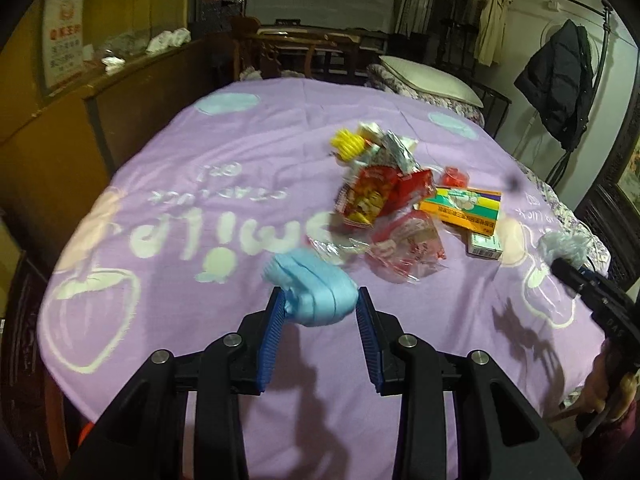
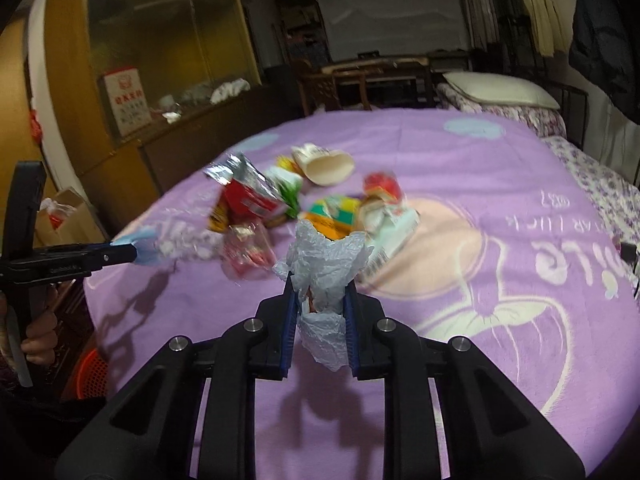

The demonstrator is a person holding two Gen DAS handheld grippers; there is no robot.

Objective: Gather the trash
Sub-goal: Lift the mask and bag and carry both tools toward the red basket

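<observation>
- Blue wad (image 1: 316,300): one; soft, light, crushable. Clamped between the pads of the left gripper (image 1: 322,306), clear of the purple blanket (image 1: 200,160). Likely safe to carry; best pinched across the bulk, as now.
- White crumpled paper (image 2: 324,264): one; thin, light, springy, easily torn. Pinched in the right gripper (image 2: 320,300), jaws narrow; ends sticking out above and below the pads.
- Trash pile (image 1: 400,200) mid-blanket: red snack bags, at least two; clear wrappers, slippery, crackly, best taken by a fold; flat cartons (image 1: 464,204), two, stiff, best taken by an edge; yellow ridged piece (image 1: 348,146), one; cream cup (image 2: 326,166), one, on its side, light, crushable.
- Orange basket (image 2: 94,376): one, partly seen beside the bed's near edge; probable bin.
- Pillow (image 1: 432,80): one, at far end.
</observation>
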